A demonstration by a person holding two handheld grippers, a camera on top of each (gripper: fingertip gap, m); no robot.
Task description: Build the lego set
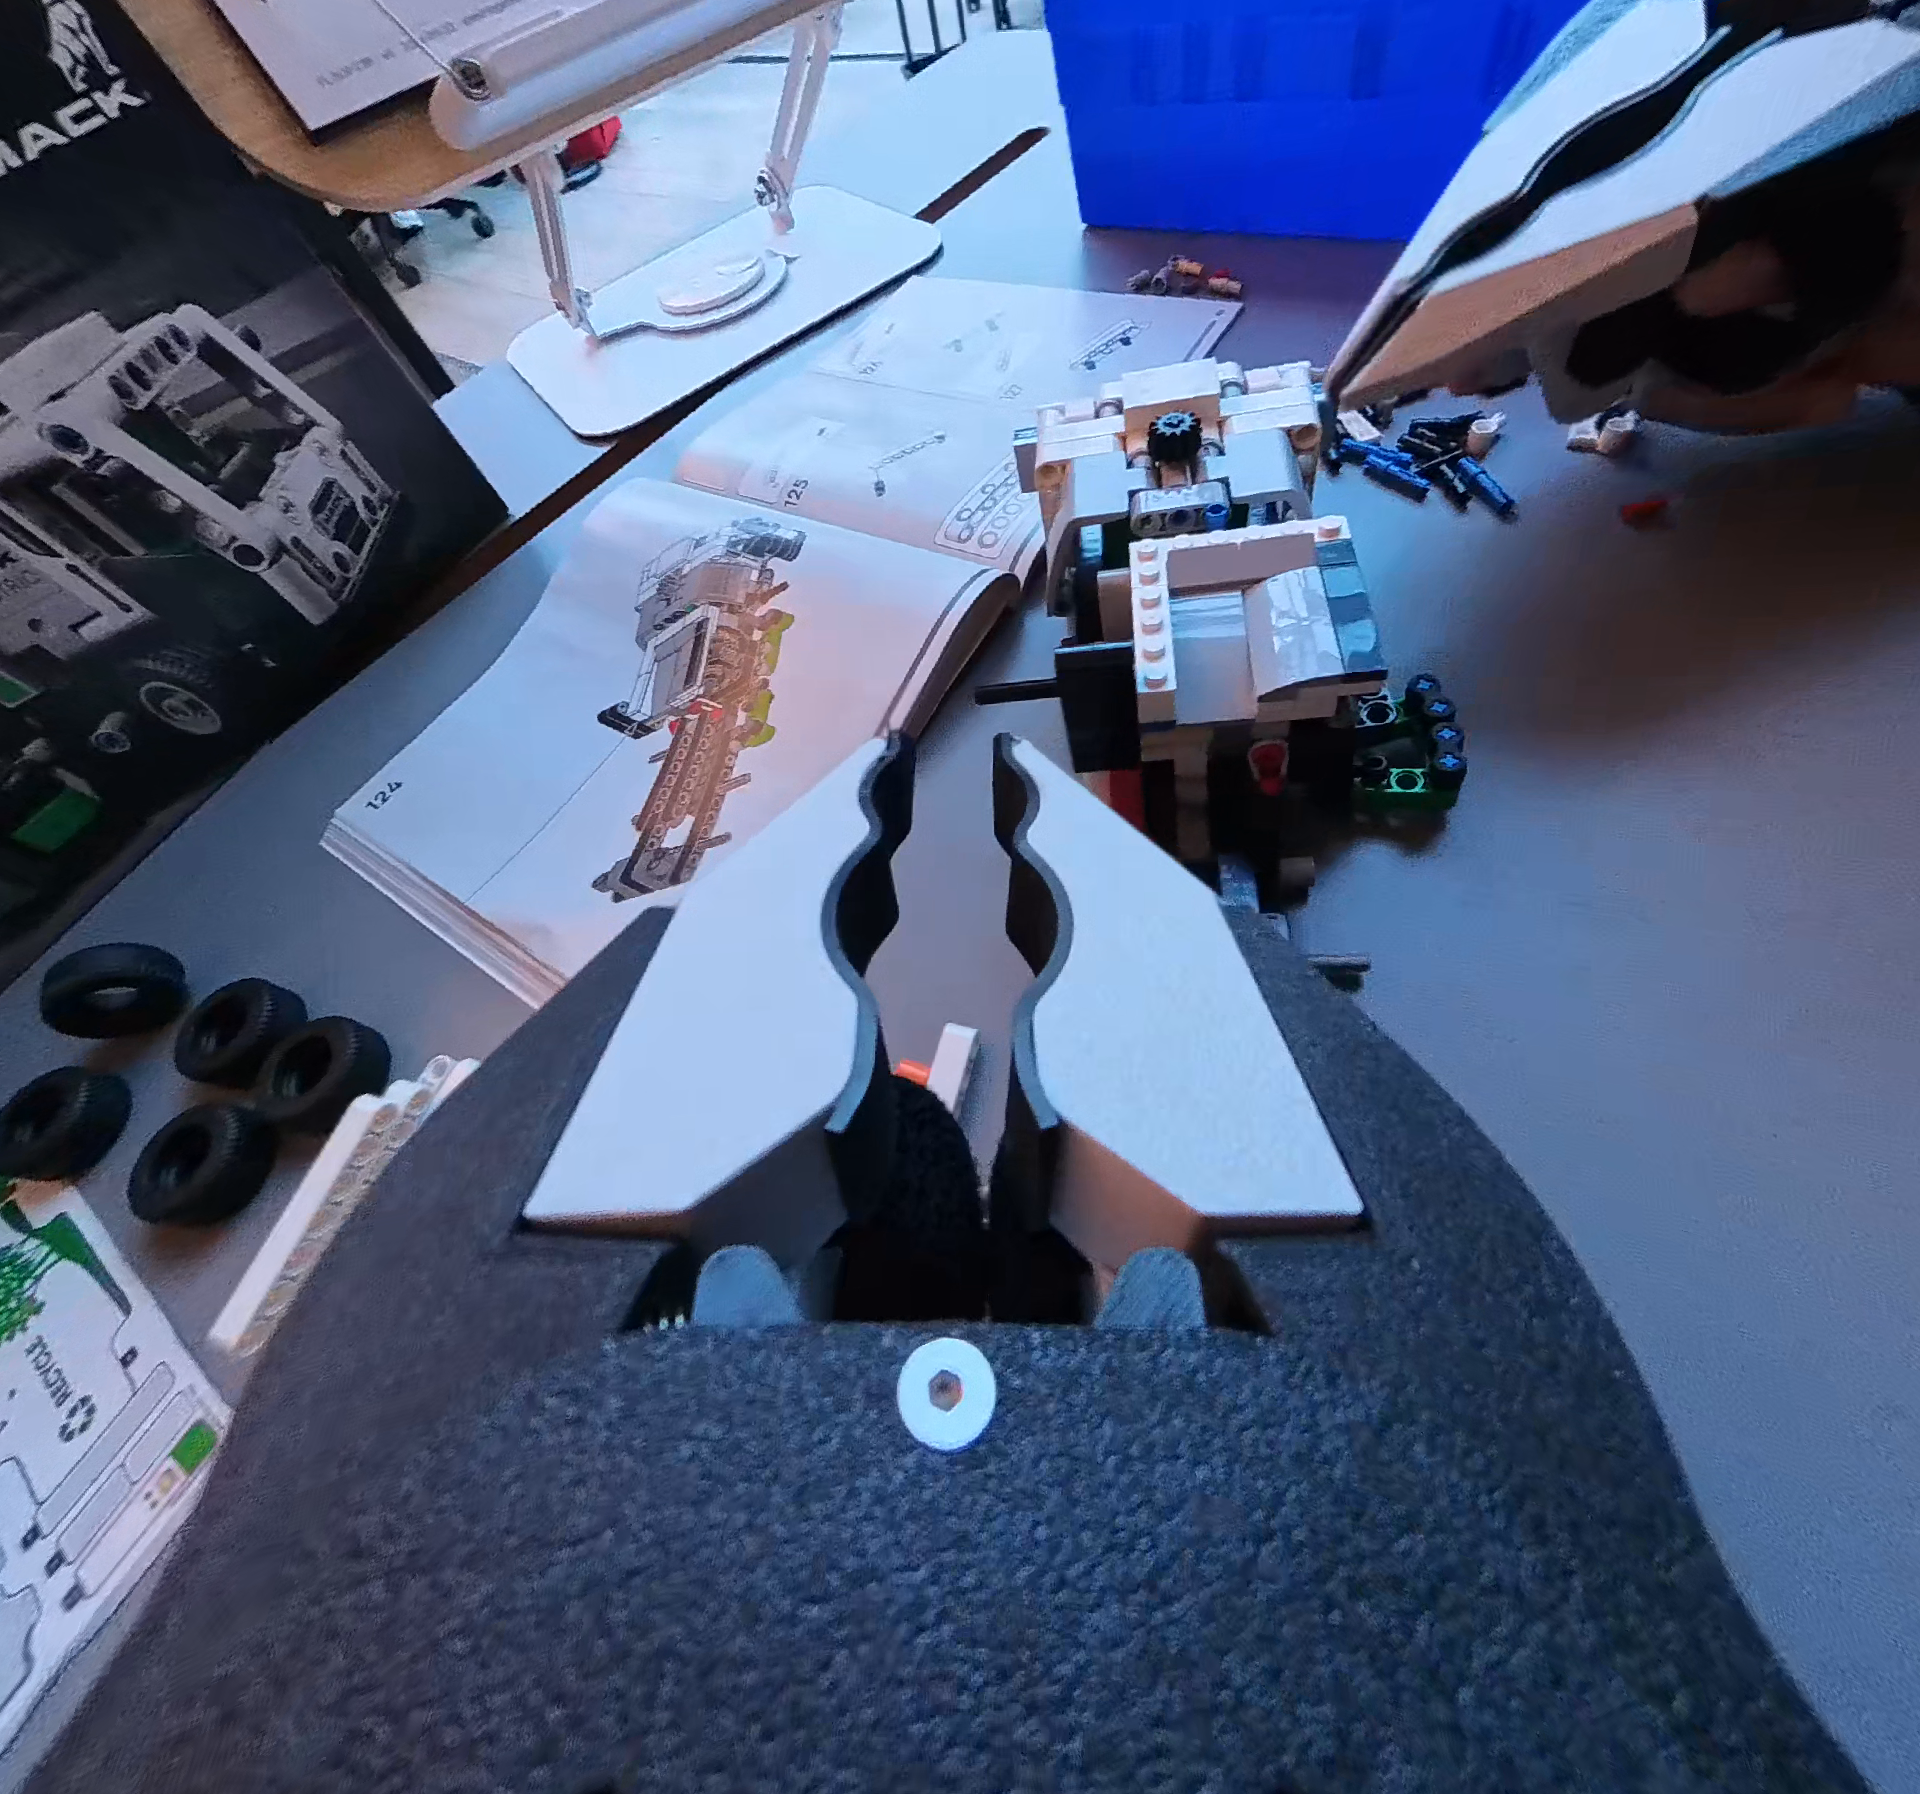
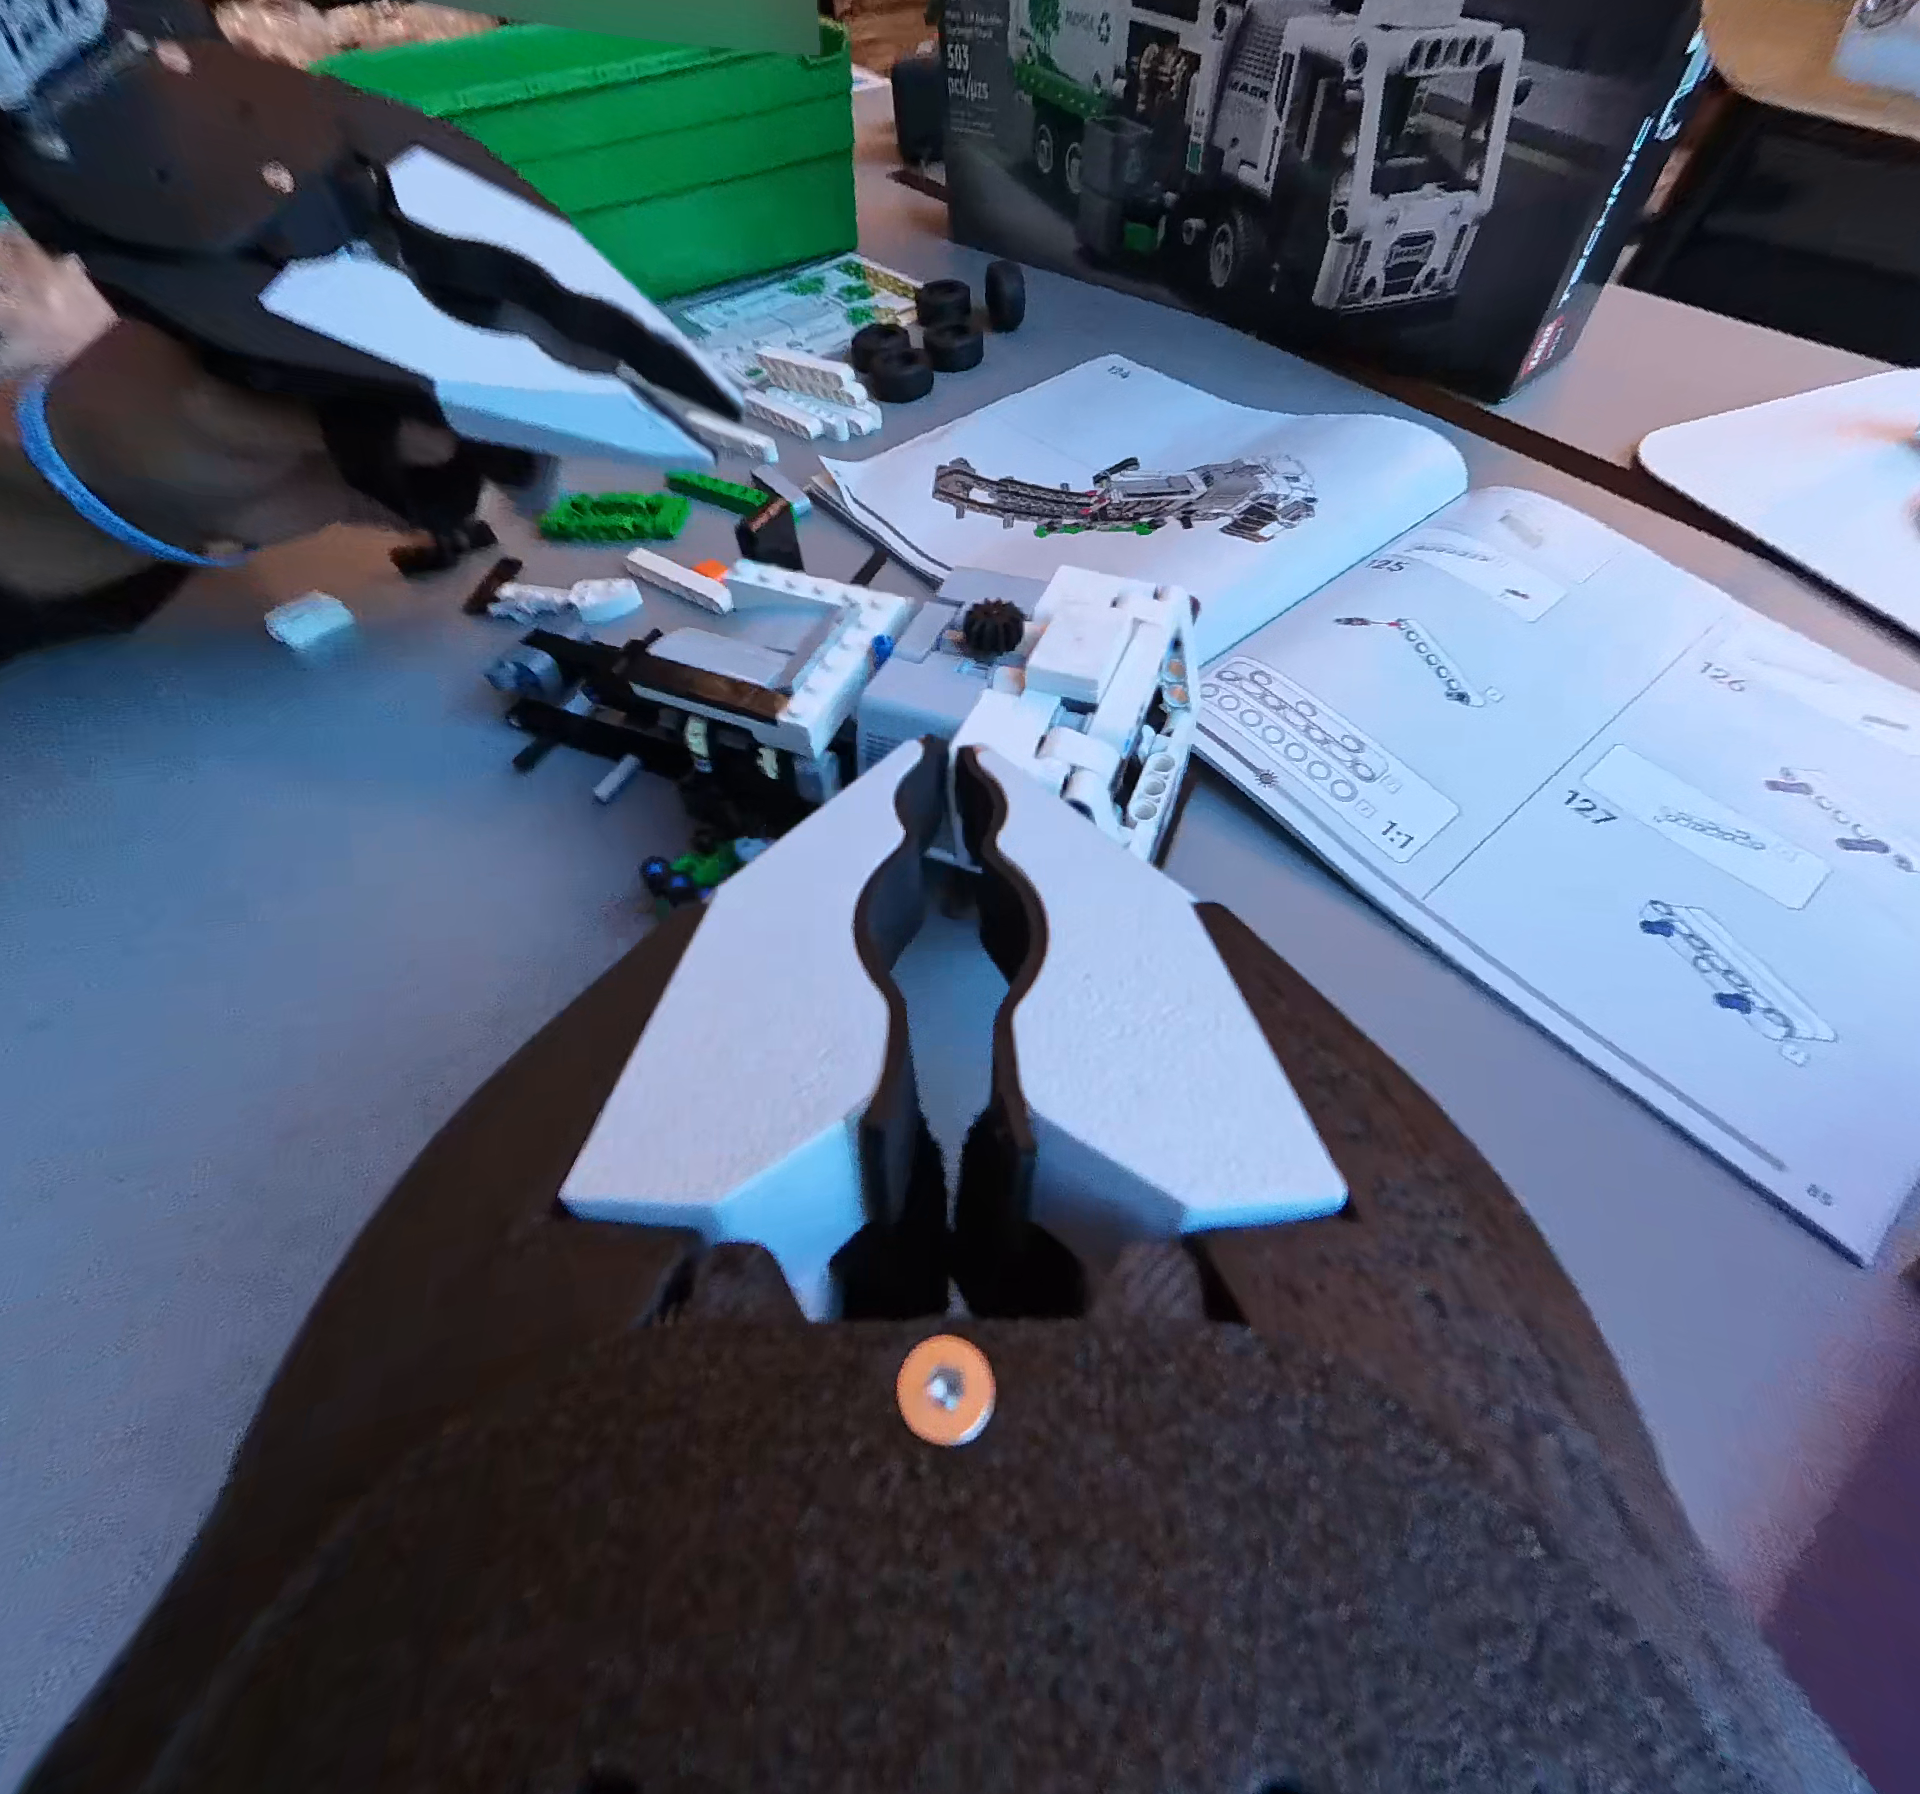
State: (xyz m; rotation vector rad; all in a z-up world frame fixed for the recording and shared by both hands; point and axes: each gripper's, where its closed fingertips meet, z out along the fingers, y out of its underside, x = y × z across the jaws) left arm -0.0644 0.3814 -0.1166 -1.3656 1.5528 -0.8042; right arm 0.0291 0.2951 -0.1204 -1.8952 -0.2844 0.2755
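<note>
Now left tool (image 1: 951, 757) slightly apart, empty, over table (image 1: 1610, 1017) near truck model (image 1: 1205, 601); right tool (image 2: 951, 768) nearly together, empty, by model; manual (image 2: 1455, 705) open.

- An office or lab-style workroom set up as a model-building station: rolling office chairs (image 1: 442, 222) stand on a pale floor beyond the far edge of the grey table (image 1: 1662, 913).
- A wooden document stand (image 1: 582, 82) on a white base plate holds a printed sheet at the table's far left.
- A blue storage bin (image 1: 1278, 82) sits at the far edge and a green bin (image 2: 665, 155) at another edge.
- A product box (image 2: 1299, 113) stands upright beside an open instruction booklet (image 2: 1455, 705), with tyres (image 1: 197, 1069) and loose bricks (image 1: 1423, 466) scattered about the table.
</note>
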